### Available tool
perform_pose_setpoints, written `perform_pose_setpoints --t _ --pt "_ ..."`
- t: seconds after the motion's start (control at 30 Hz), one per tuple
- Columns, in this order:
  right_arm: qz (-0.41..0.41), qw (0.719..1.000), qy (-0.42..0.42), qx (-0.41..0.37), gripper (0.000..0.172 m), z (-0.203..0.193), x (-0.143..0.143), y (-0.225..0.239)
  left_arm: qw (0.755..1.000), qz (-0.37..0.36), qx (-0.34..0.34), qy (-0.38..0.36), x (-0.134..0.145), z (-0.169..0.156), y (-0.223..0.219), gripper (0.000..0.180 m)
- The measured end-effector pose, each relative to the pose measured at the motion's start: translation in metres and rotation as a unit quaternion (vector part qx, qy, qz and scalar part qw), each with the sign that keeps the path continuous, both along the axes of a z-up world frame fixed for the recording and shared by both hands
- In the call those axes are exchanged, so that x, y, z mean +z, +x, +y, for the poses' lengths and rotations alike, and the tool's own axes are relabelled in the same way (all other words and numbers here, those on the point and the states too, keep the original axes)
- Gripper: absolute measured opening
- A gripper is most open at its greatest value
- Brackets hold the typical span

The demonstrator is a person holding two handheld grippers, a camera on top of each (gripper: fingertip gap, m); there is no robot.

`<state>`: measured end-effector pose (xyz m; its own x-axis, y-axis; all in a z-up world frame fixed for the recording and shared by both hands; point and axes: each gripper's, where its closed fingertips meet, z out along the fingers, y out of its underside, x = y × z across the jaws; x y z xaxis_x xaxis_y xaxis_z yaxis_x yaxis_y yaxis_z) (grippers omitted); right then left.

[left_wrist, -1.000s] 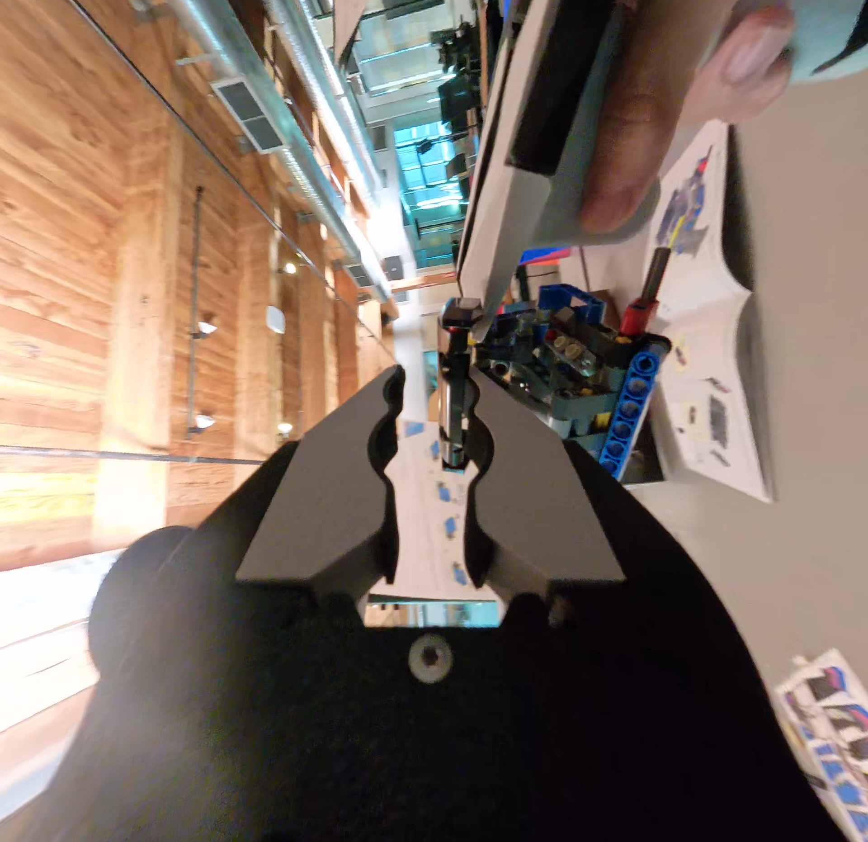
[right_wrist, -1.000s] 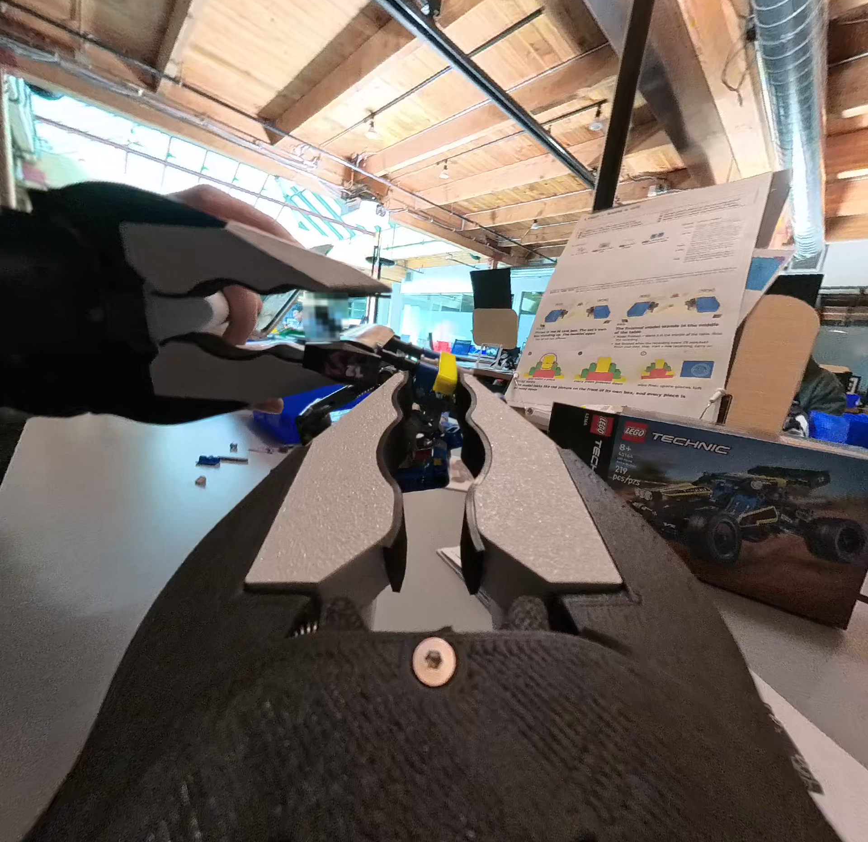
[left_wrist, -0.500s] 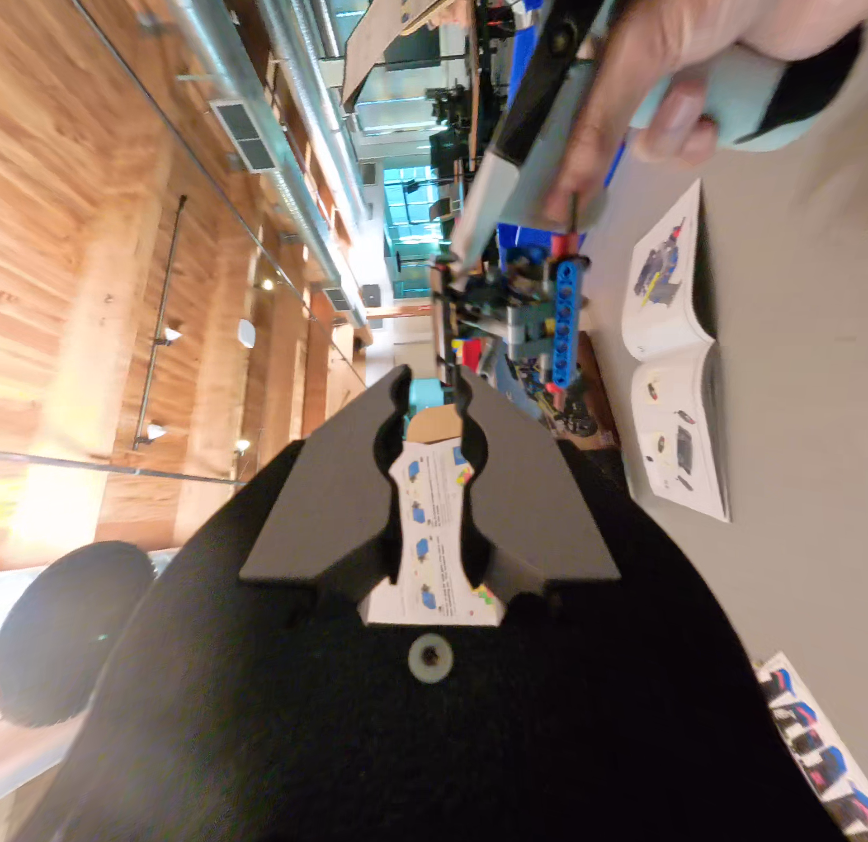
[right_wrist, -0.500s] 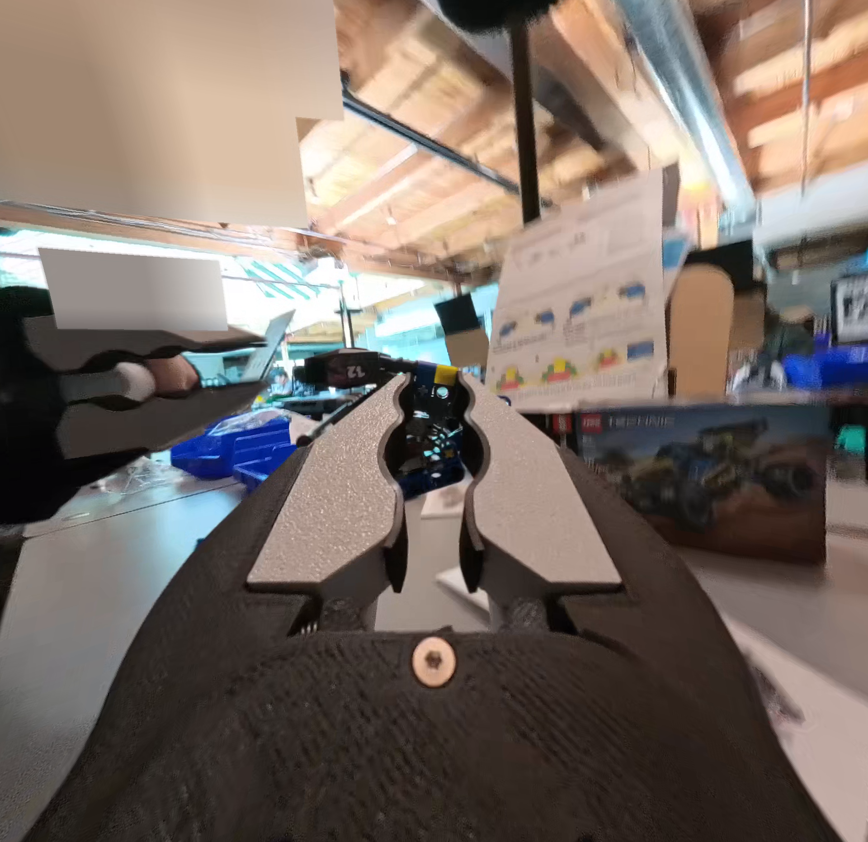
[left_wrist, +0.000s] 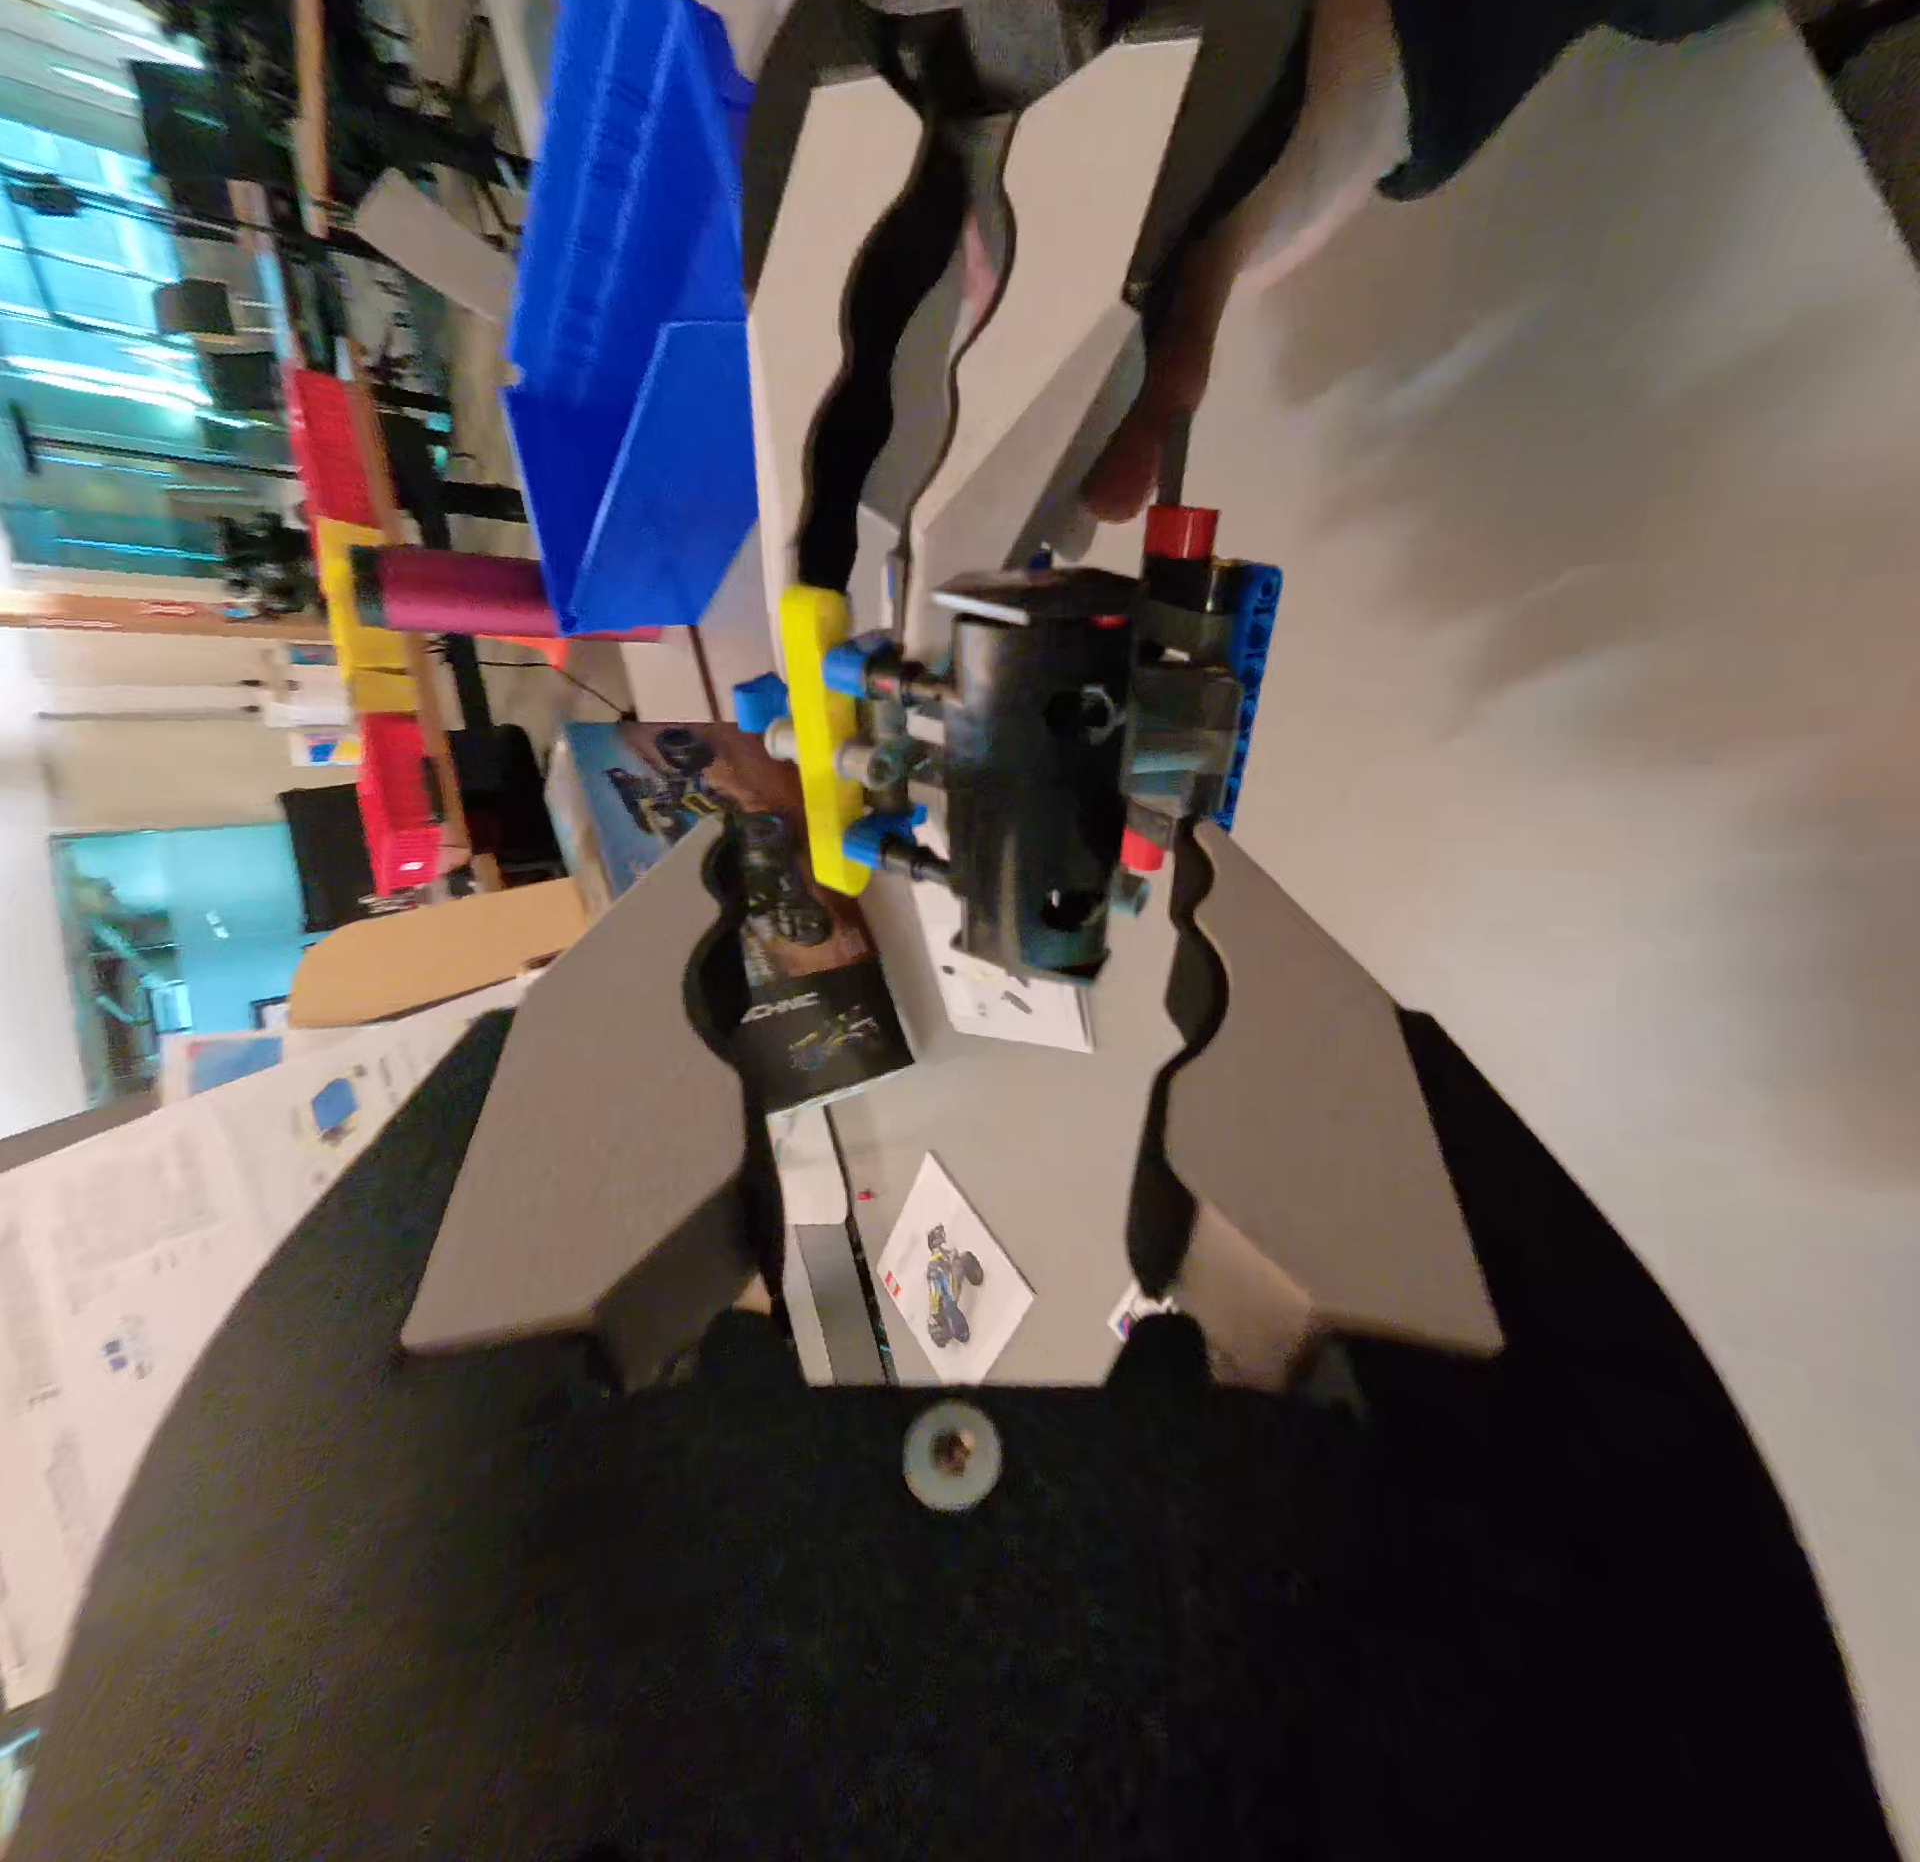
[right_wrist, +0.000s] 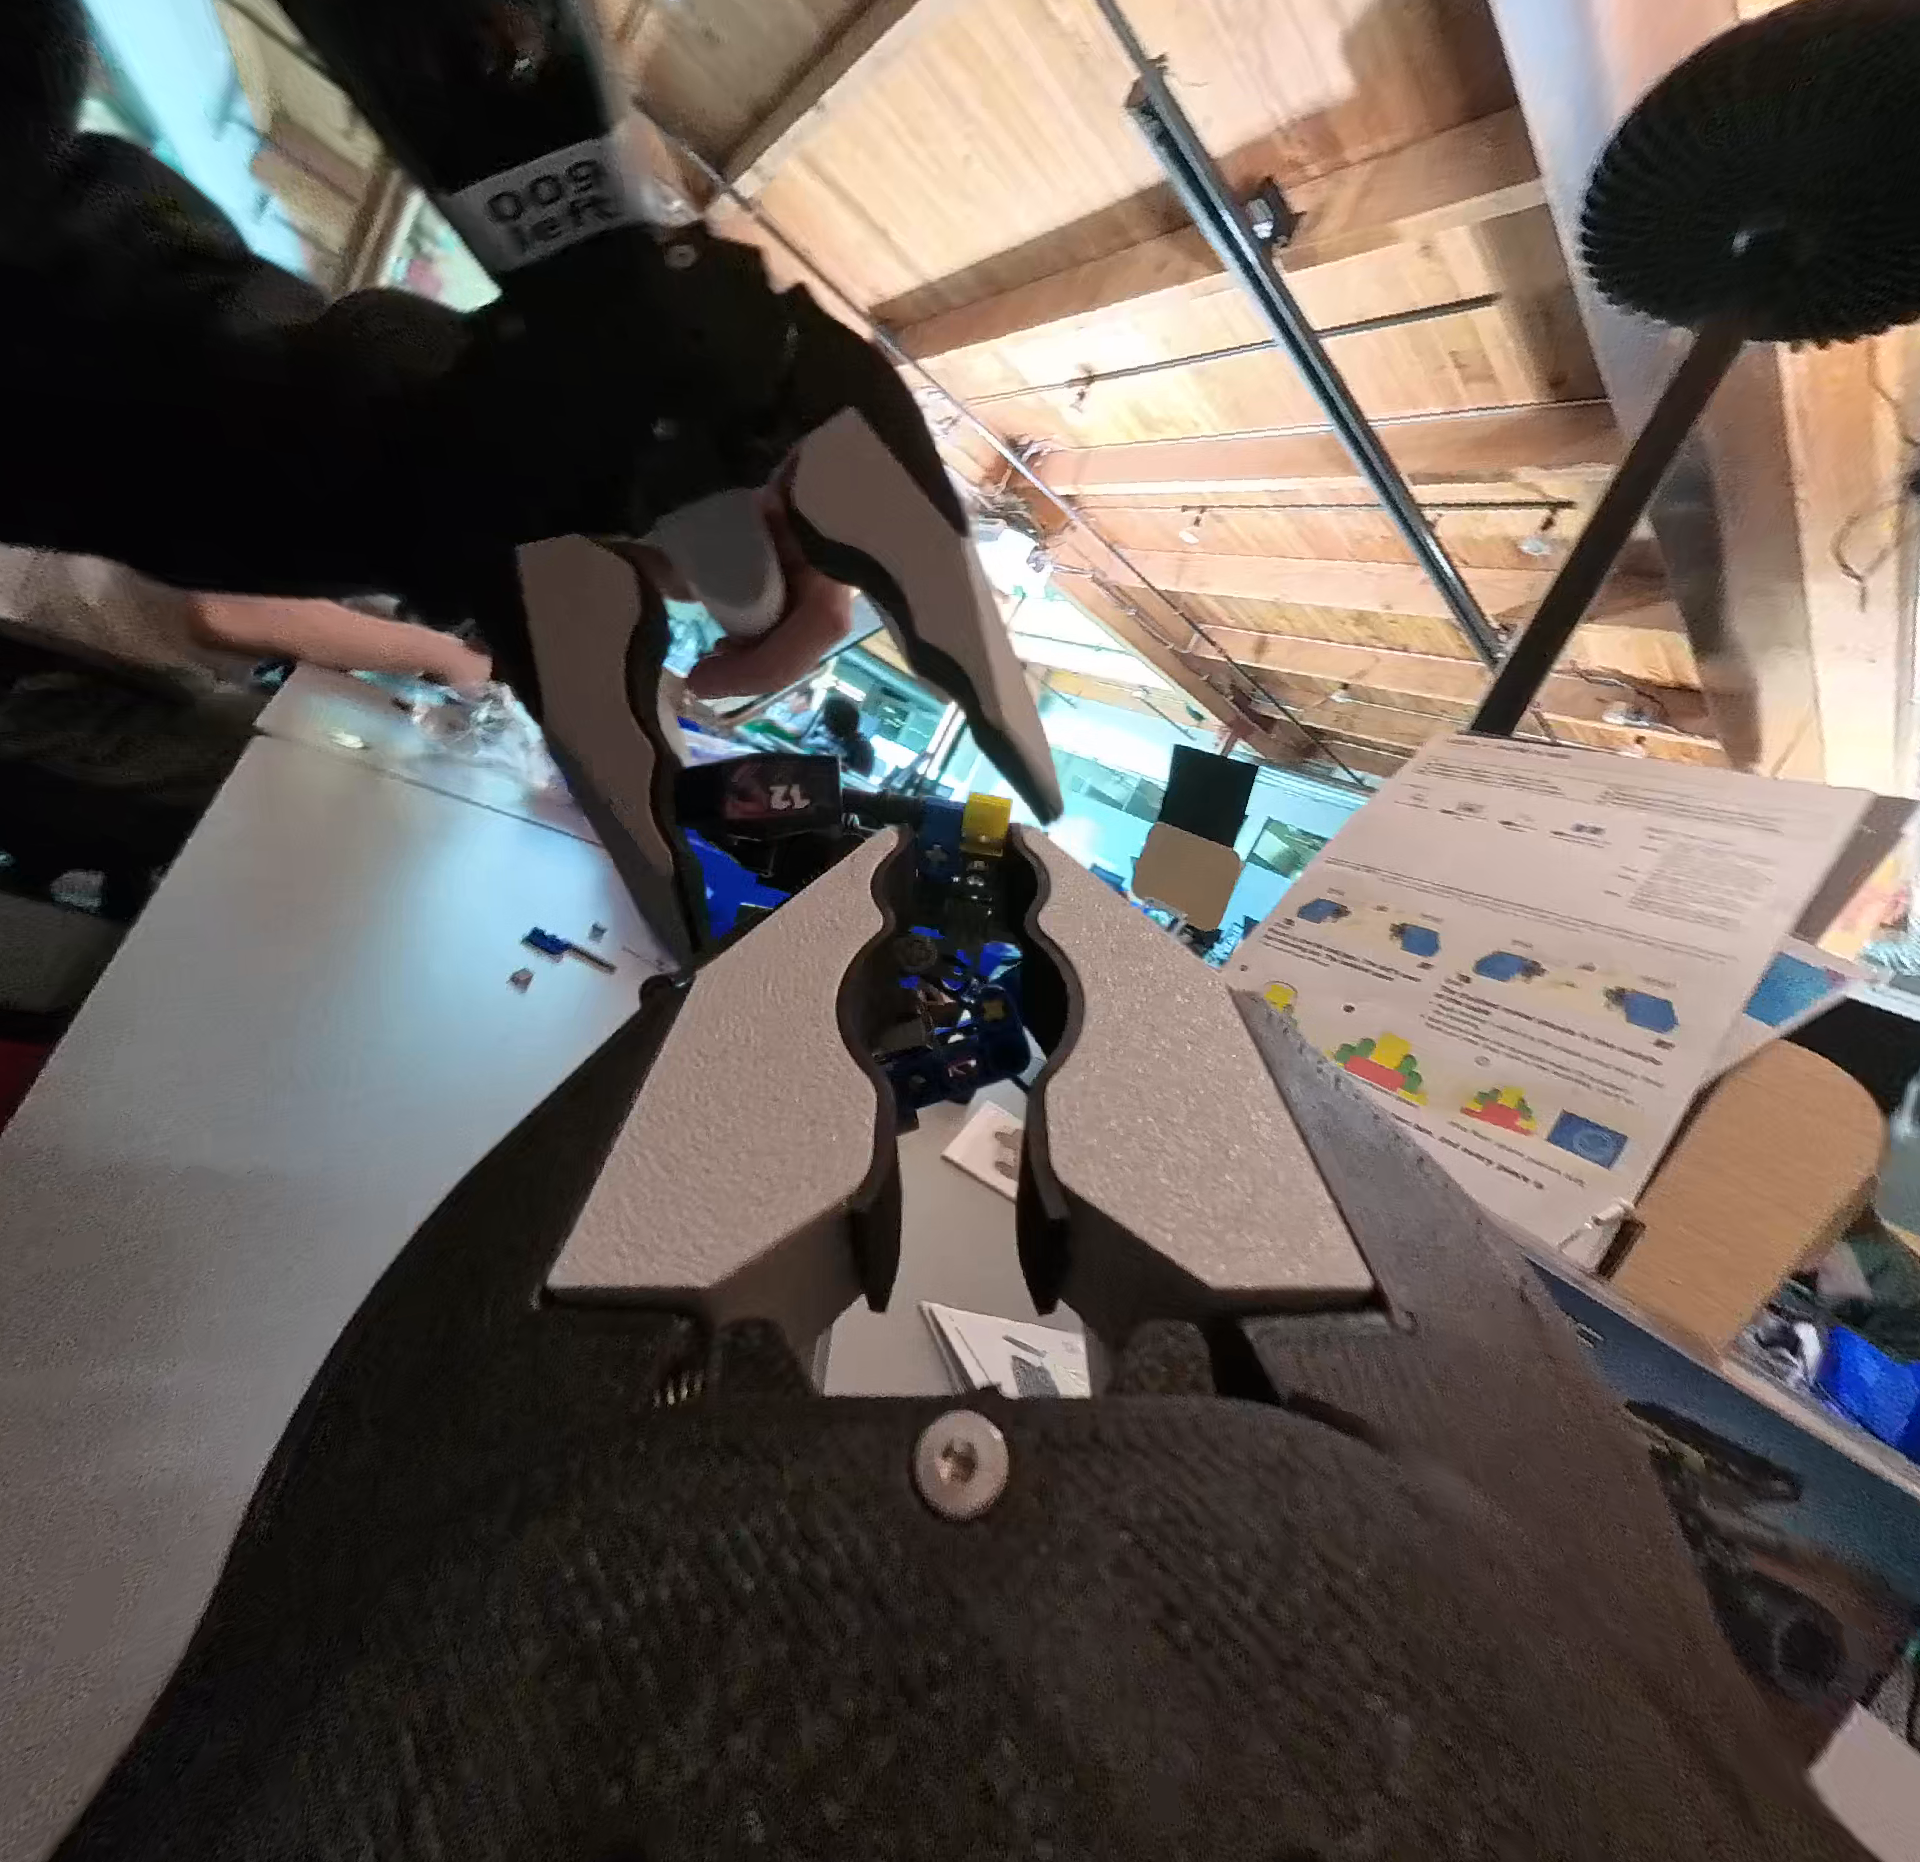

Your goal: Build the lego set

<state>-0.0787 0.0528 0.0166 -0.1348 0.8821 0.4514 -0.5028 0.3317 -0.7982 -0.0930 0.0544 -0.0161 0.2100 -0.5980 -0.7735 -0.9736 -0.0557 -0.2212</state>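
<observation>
Above a grey tabletop (left_wrist: 1558, 565), the right gripper (right_wrist: 961, 846) clamps a black, blue and yellow brick-built model (left_wrist: 1023, 763), while the left gripper (left_wrist: 951, 856) spreads wide around it, touching nothing.

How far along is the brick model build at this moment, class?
Done: a partly built brick model already joins a black body, a yellow beam and a blue beam. In hand: the right gripper is clamped on its yellow-beam end, and the left gripper stands open around it, not pressing. Left: loose pieces lie on the table.
</observation>
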Motion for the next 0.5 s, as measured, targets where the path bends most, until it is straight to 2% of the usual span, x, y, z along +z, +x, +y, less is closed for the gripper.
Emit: perform_pose_setpoints --t 0.03,0.1,0.17,0.33,0.5 --pt "-0.003 1.000 0.008 0.007 0.013 -0.004 -0.001 0.000 1.000 0.000 0.000 -0.011 -0.002 -0.001 0.001 0.078" --pt "-0.010 1.000 0.017 0.021 0.013 -0.009 -0.004 -0.001 0.999 -0.008 -0.010 -0.050 -0.008 -0.007 0.004 0.064" --pt "-0.009 0.999 0.019 0.024 0.013 -0.010 -0.004 0.000 0.998 -0.020 -0.011 -0.059 -0.009 -0.008 0.006 0.060" --pt "-0.046 0.996 0.065 0.034 0.013 -0.015 -0.020 -0.003 0.991 -0.069 0.008 -0.116 -0.024 -0.017 0.006 0.062" --pt "-0.071 0.993 0.091 0.039 0.013 -0.019 -0.032 -0.005 0.985 -0.102 0.027 -0.133 -0.039 -0.018 0.005 0.063"
